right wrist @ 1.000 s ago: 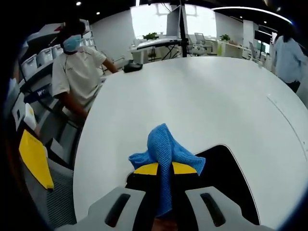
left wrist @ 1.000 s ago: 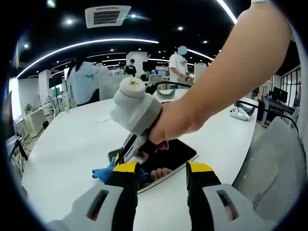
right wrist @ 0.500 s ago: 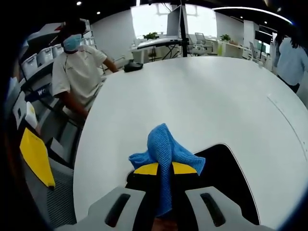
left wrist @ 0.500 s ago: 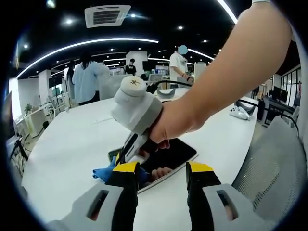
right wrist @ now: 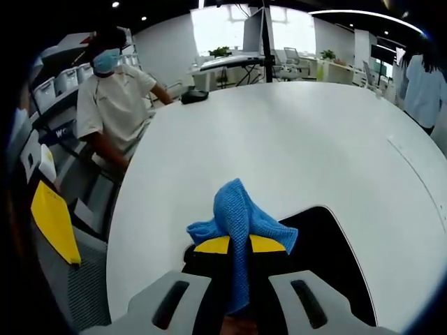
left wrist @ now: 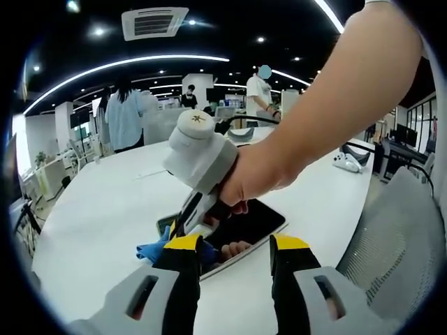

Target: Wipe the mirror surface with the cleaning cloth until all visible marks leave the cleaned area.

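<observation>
Right gripper view showed the right gripper clamped on the blue cloth at the mirror edge on the white table; left gripper gaped empty. Wiping seemed unfinished; marks couldn't be judged.

Blue cleaning cloth, soft and bunched up, pinched between two yellow-tipped jaws, one end poking up, rest hanging down. Resting at one end of the mirror. Flat dark mirror with rounded corners, lying on a white table.
</observation>
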The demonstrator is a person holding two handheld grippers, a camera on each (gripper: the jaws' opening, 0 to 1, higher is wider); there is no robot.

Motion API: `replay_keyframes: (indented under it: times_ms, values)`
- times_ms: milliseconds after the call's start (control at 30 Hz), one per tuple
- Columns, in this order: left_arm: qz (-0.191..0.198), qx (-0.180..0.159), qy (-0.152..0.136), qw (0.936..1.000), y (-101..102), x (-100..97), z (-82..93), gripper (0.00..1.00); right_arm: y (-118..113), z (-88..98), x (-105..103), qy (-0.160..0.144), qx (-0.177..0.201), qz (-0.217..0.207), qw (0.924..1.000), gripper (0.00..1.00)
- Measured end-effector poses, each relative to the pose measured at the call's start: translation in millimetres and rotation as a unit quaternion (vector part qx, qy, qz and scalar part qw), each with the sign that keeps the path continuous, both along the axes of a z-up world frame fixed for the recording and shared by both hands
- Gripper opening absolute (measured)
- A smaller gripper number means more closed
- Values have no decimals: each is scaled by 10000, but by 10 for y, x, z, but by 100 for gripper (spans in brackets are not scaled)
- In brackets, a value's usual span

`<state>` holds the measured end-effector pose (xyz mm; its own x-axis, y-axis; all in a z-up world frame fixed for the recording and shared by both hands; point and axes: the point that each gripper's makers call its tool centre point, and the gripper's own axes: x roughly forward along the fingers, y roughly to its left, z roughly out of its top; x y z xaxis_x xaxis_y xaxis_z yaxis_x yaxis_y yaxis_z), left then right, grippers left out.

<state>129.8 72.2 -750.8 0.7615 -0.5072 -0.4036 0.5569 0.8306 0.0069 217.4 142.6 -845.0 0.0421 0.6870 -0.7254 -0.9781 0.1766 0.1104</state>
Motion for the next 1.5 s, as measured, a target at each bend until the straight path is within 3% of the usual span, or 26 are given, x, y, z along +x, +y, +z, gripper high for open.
replay_keyframes:
  times_ms: [1500]
  values:
    - [1,71,-17,10000,5,2,-8,37,-241,-3,28,0,13,-212,9998,3]
